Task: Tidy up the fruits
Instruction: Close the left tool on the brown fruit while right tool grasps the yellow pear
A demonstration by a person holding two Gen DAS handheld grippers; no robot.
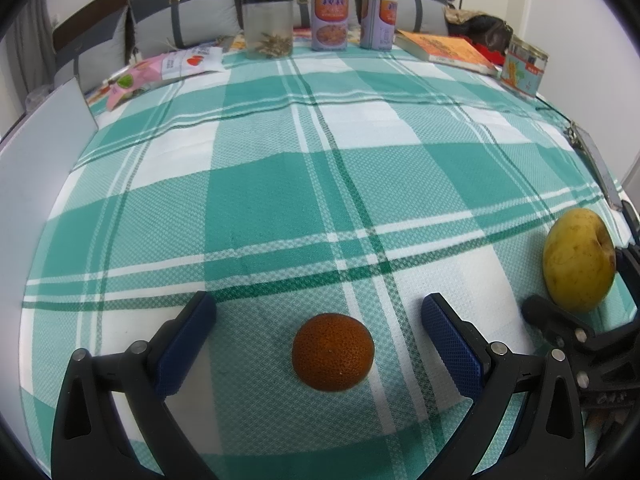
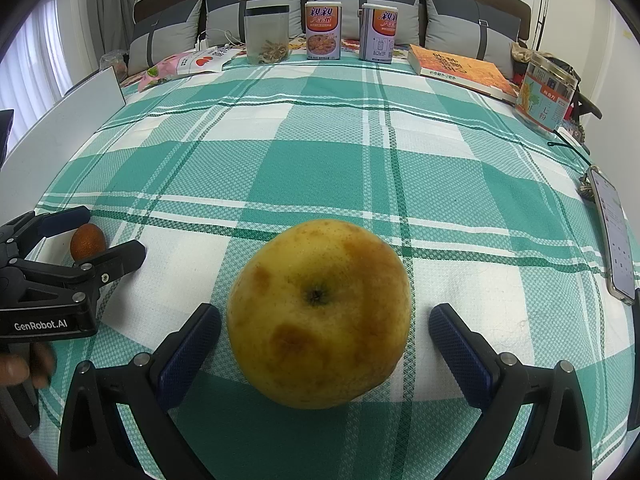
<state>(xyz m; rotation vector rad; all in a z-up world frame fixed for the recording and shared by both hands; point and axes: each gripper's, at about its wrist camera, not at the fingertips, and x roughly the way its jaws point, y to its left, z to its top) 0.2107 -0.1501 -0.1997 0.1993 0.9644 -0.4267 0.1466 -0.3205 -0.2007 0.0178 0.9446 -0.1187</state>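
Two tongs stand spread wide, gripping nothing. The left tongs (image 1: 318,334) flank a small orange (image 1: 333,352) lying on the checked cloth (image 1: 280,184); the right tongs (image 2: 324,344) flank a yellow apple (image 2: 319,312), untouched. Farther back stand a jar (image 2: 267,34) and cans (image 2: 323,31).

My fingers (image 2: 24,368) blur at the right view's left edge. The phone (image 2: 616,236) runs off its right edge. My right gripper (image 1: 576,276) is partly hidden behind the apple (image 1: 578,260).
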